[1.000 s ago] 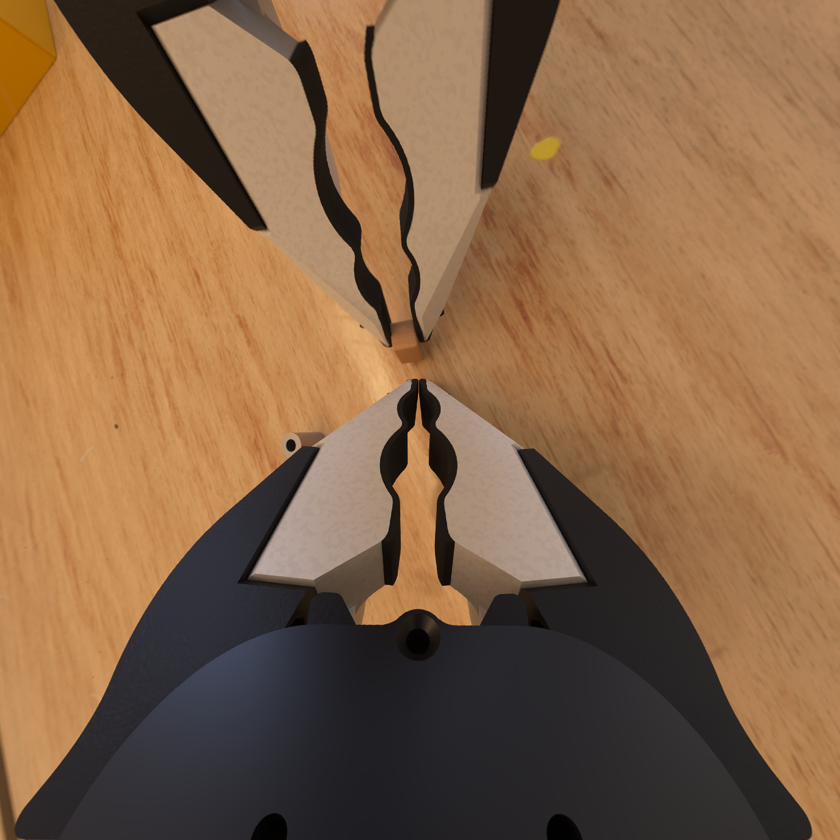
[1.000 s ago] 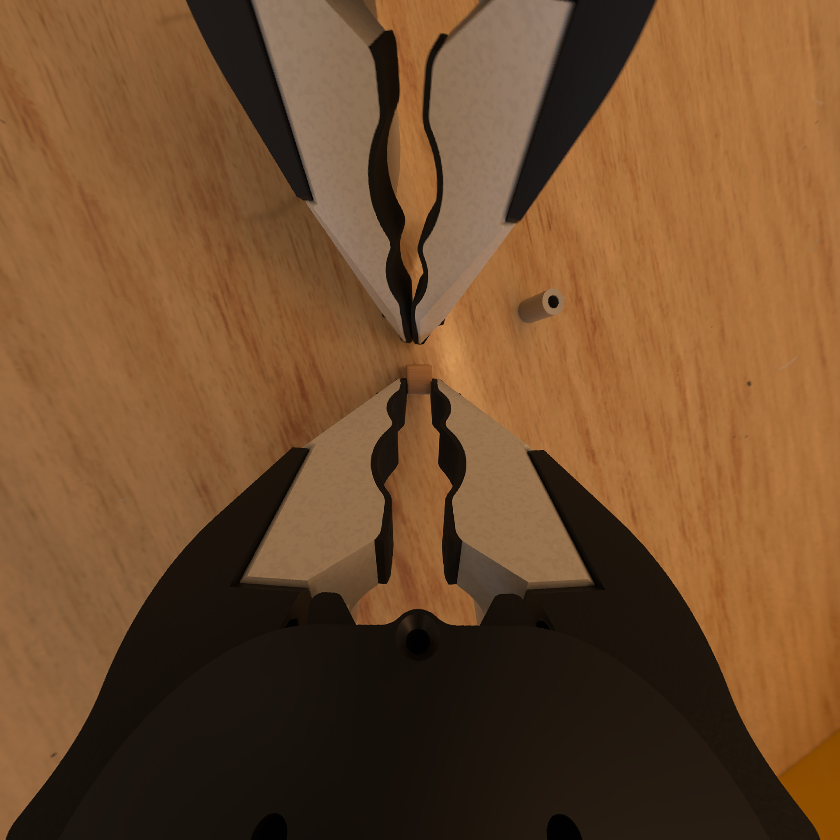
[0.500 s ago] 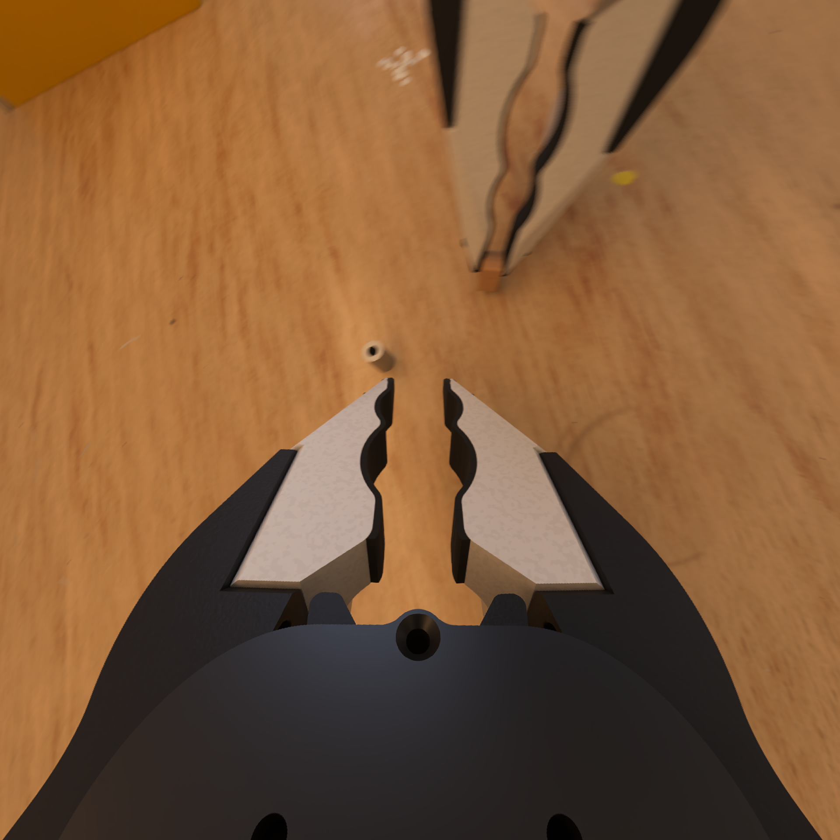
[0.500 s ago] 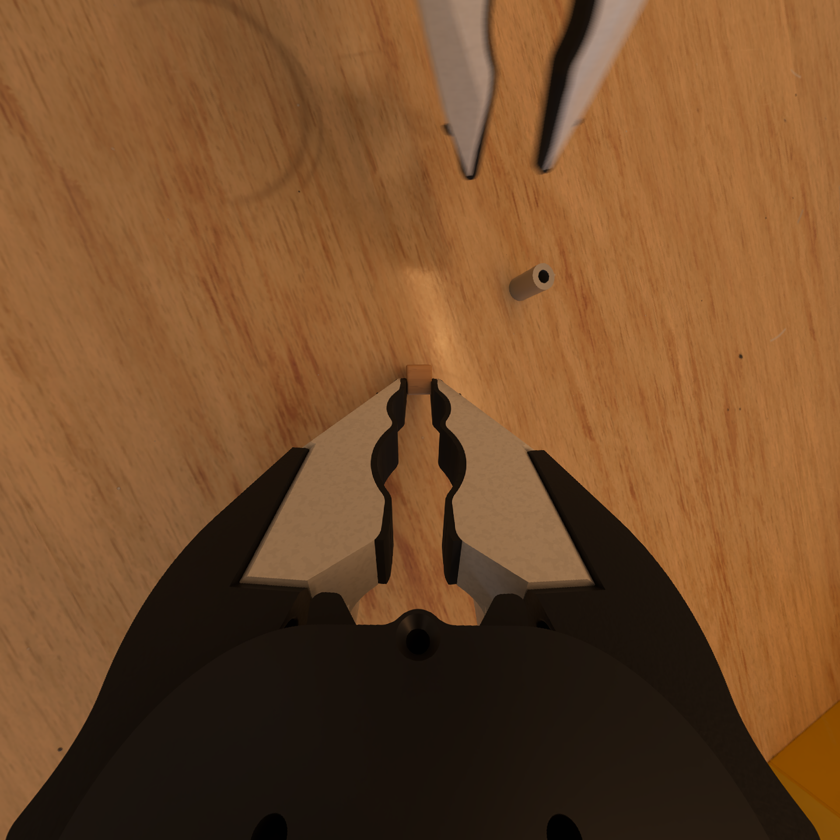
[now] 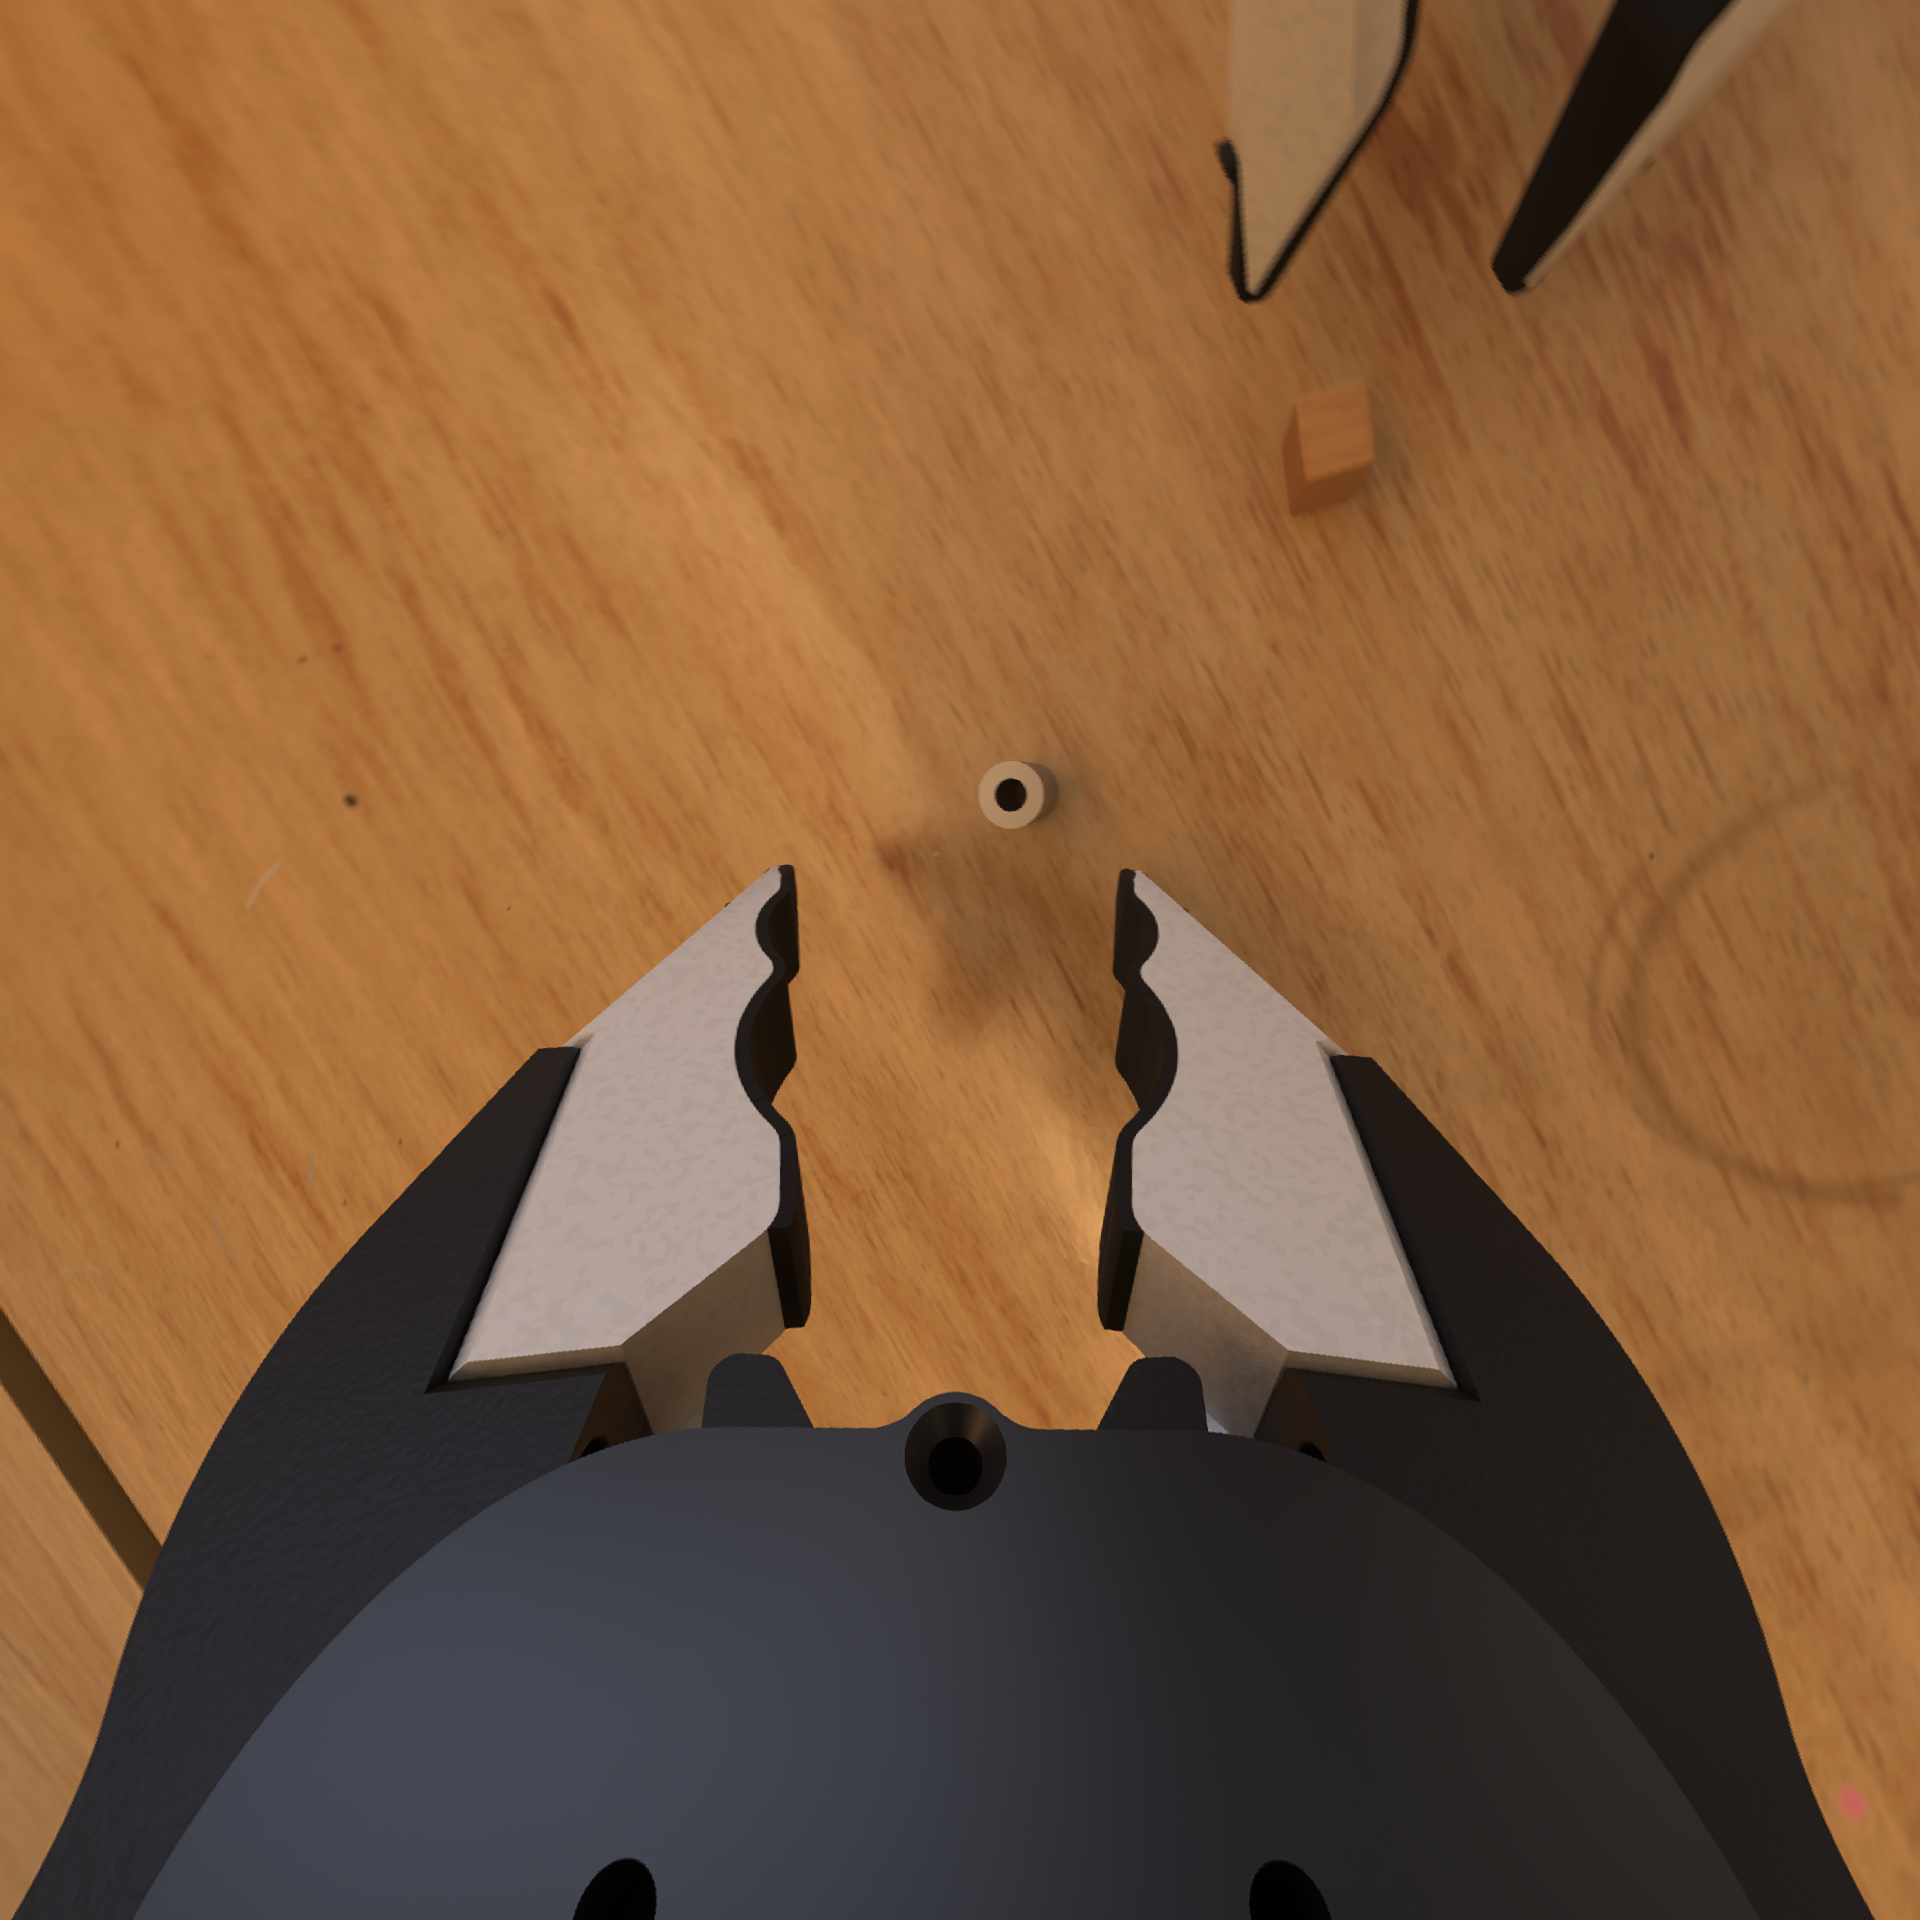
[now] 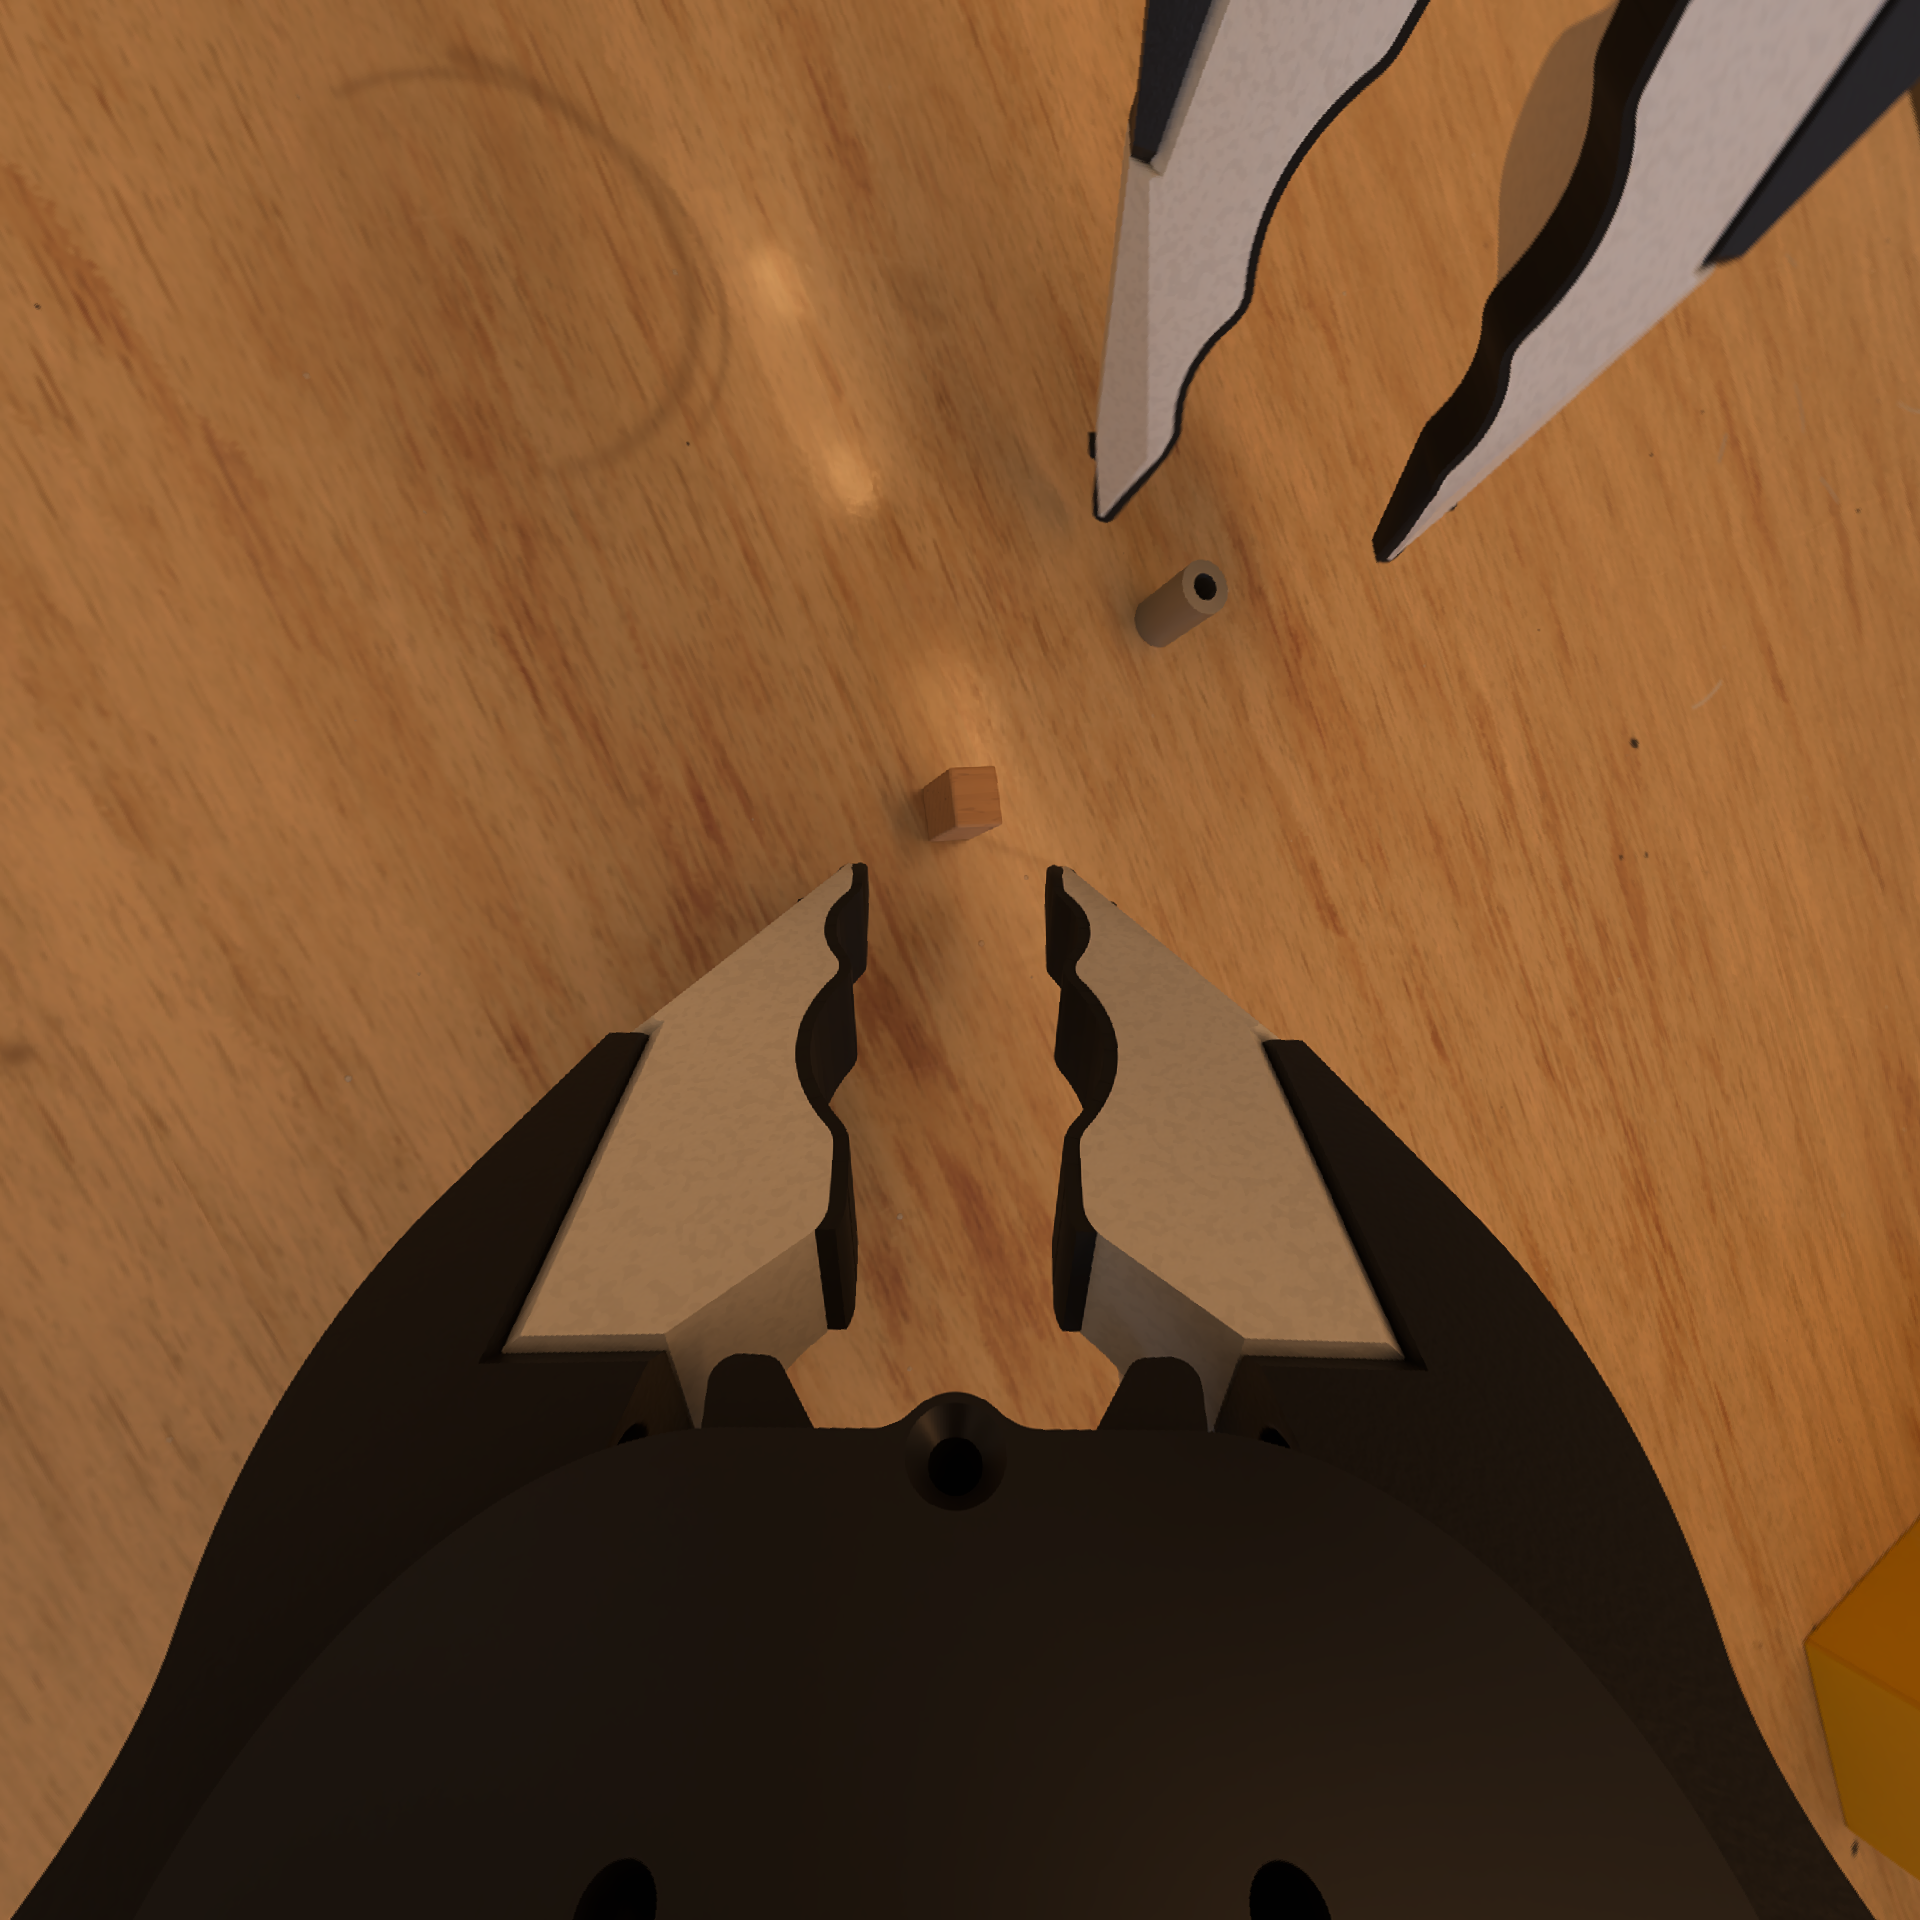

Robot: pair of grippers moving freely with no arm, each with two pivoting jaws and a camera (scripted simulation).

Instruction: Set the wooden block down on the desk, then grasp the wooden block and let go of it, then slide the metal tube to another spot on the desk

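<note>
The small wooden block [image 6: 962,802] lies free on the wooden desk, just beyond my right gripper [image 6: 954,873], which is open and empty. The block also shows in the left wrist view [image 5: 1328,445], upper right. The short grey metal tube [image 5: 1016,795] lies on the desk just ahead of my left gripper [image 5: 954,873], its bore facing the camera. The left gripper is open and empty. In the right wrist view the tube [image 6: 1180,605] lies beyond the block, below the left gripper's fingers [image 6: 1164,343]. The right gripper's fingers [image 5: 1299,156] show at the left view's top right.
An orange box [image 6: 1870,1704] stands at the lower right edge of the right wrist view. A faint ring mark [image 6: 582,270] stains the desk [image 6: 312,727]. A seam in the desk [image 5: 73,1455] runs at the left view's lower left.
My right gripper has opened and let go of the wooden block, which now lies on the desk. My left gripper has opened wider and drawn up behind the metal tube.
</note>
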